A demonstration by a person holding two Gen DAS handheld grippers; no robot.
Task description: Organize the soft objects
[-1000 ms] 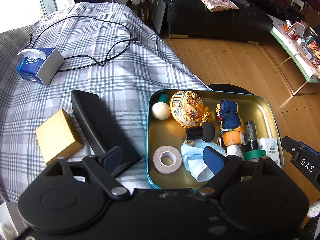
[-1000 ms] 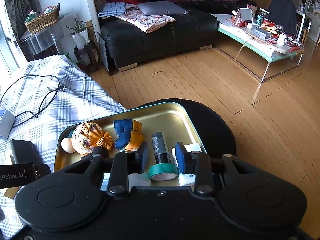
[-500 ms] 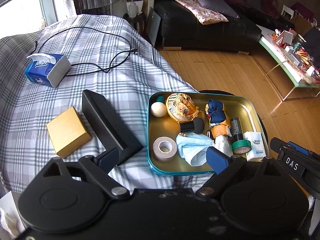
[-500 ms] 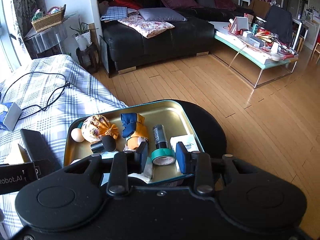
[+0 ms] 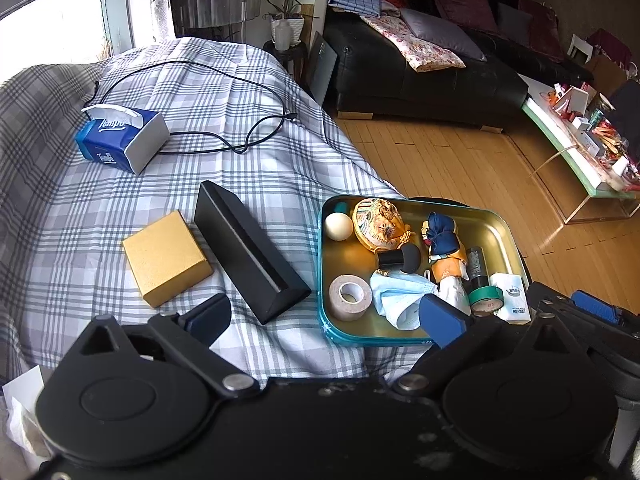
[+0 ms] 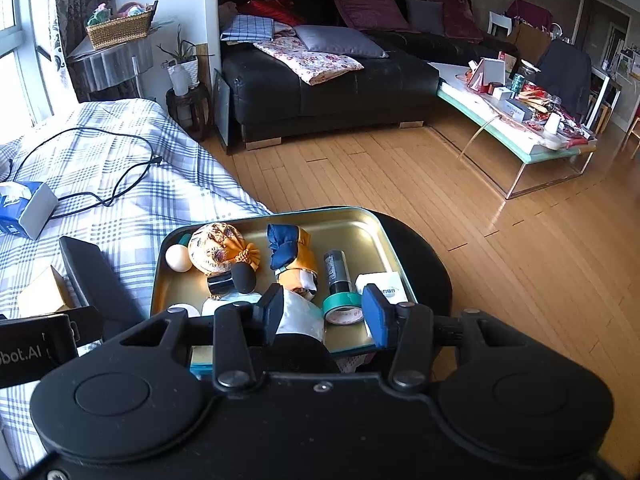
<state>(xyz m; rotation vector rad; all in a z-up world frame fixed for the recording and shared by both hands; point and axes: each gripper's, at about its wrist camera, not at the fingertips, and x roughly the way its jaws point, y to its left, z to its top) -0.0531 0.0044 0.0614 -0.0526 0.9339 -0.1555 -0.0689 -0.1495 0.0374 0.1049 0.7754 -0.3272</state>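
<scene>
A teal-rimmed metal tray [image 5: 494,226] [image 6: 360,224] sits at the bed's edge. In it lie a patterned round pouch [image 5: 378,222] [image 6: 216,244], a blue-and-orange cloth bundle [image 5: 442,240] [image 6: 292,248], a light blue face mask [image 5: 394,294], a white ball [image 5: 339,226], a beige tape roll [image 5: 350,296], a green tape roll [image 5: 485,298] [image 6: 342,306], a black brush [image 5: 400,258] and a tissue pack [image 5: 512,296]. My left gripper [image 5: 324,316] is open and empty above the tray's near edge. My right gripper [image 6: 322,312] is open and empty over the tray's near side.
On the plaid bedspread [image 5: 200,152] lie a gold box [image 5: 166,256], a long black box [image 5: 248,244], a blue tissue box [image 5: 120,138] and a black cable [image 5: 224,128]. A black sofa [image 6: 320,84] and a cluttered glass table [image 6: 516,120] stand on the wooden floor.
Both grippers have pulled back and up from the tray, so more of the bed and room shows. The right gripper's jaws have opened wider.
</scene>
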